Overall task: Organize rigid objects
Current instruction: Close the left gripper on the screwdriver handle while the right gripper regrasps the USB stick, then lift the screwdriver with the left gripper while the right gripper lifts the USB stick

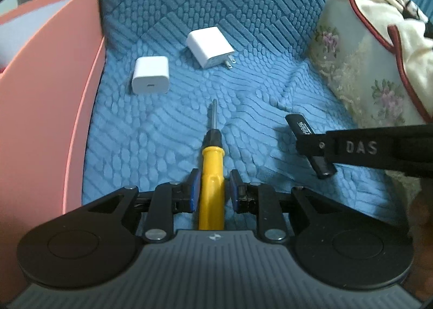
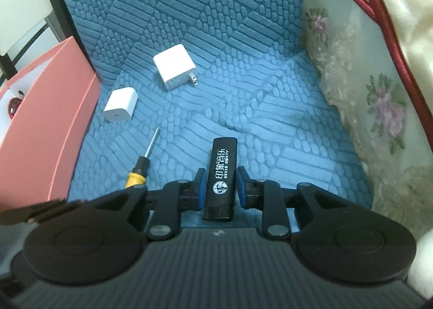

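1. Presently, the yellow-handled screwdriver (image 1: 212, 171) sits between the blue pads of the left gripper (image 1: 213, 187), pinched at the handle, shaft pointing away over the blue quilted cover (image 1: 243, 125).
2. The black lighter (image 2: 220, 173), white print on its face, stands lengthwise in the right gripper (image 2: 220, 187); the pads are pressed to its sides, a firm pinch as far as I can judge.
3. Two items lie loose on the cover, just beyond the screwdriver tip: a small white charger cube (image 1: 150, 75) and, behind it, a white plug adapter (image 1: 209, 48) with prongs showing. They are apart from each other.
4. The pink box (image 1: 48, 87) stands open at the left edge, likely the destination; the right wrist view shows something red and round inside, too small to identify.
5. A floral cushion (image 2: 360, 98) borders the right.
6. Progress: two items in hand but not yet stowed, two untouched. Roughly the early half.
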`<state>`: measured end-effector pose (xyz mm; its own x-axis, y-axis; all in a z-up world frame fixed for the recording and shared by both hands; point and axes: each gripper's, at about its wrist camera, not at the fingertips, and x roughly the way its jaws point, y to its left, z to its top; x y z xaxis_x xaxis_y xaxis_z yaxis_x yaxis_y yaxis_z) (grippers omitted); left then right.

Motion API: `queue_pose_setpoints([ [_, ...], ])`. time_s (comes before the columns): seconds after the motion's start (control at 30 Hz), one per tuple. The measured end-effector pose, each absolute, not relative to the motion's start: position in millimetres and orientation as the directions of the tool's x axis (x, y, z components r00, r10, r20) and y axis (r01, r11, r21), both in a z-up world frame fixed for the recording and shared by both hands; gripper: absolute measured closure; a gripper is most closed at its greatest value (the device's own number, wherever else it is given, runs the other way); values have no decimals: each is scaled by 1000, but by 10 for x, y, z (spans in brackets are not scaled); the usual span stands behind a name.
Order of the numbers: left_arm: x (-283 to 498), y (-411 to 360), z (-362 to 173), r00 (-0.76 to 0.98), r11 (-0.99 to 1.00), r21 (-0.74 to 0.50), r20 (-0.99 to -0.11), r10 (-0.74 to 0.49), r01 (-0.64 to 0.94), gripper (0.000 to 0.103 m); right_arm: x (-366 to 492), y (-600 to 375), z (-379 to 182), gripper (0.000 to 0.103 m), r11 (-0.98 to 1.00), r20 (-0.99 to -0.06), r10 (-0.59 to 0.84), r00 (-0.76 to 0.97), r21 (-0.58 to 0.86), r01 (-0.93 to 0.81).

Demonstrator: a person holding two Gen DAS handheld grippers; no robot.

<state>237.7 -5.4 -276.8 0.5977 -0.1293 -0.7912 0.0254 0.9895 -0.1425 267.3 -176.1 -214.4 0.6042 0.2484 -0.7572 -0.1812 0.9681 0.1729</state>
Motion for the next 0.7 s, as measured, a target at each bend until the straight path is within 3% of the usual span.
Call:
queue_pose_setpoints([
  [0.63, 2329, -57, -2484, 599, 986, -137, -799, -54, -94, 82, 2465, -1813, -2027, 78, 946, -768, 321, 554, 232, -226],
  [0.7, 2295, -68, -2417, 603, 985, -141, -796, -51, -102, 82, 2445, -1827, -1968, 91, 944, -766, 325, 555, 231, -234],
])
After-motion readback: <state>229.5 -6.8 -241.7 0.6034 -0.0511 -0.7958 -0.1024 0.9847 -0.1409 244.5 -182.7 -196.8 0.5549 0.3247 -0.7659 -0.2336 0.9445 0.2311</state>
